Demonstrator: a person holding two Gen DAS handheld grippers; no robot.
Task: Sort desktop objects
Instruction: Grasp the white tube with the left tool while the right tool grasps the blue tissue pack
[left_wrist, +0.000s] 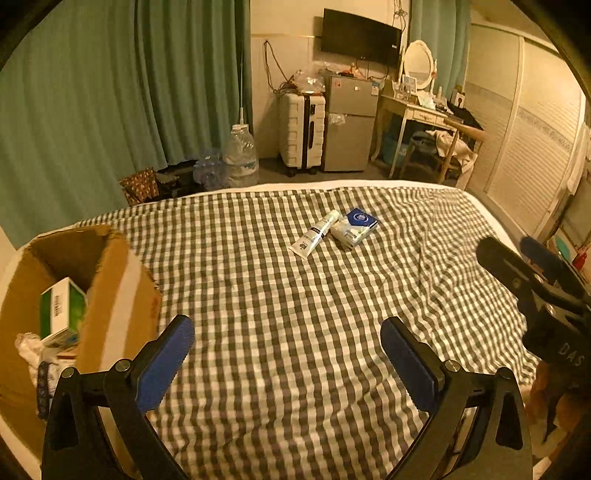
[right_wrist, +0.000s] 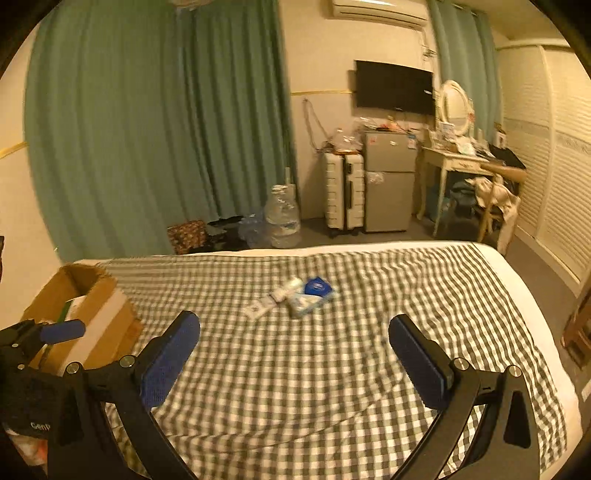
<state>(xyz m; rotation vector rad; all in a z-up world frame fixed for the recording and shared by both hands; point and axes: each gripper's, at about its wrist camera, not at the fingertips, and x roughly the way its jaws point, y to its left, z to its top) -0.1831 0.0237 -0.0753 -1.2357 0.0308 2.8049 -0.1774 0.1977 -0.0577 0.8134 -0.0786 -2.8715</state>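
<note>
A white tube (left_wrist: 315, 234) and a blue-and-white tissue pack (left_wrist: 354, 226) lie side by side on the checked bedspread (left_wrist: 295, 314), well ahead of both grippers. They also show in the right wrist view, the tube (right_wrist: 273, 298) and the pack (right_wrist: 312, 296). A cardboard box (left_wrist: 110, 295) at the left holds a green-and-white carton (left_wrist: 62, 310) and other items. My left gripper (left_wrist: 288, 350) is open and empty beside the box. My right gripper (right_wrist: 295, 350) is open and empty above the bedspread; it also shows at the right edge of the left wrist view (left_wrist: 517, 254).
The bed's far edge (left_wrist: 332, 184) drops to the floor. Beyond it stand water jugs (left_wrist: 240, 155), a white suitcase (left_wrist: 301, 131), a small fridge (left_wrist: 349, 123) and a dressing table (left_wrist: 417, 110). Green curtains (left_wrist: 110, 92) hang at the left.
</note>
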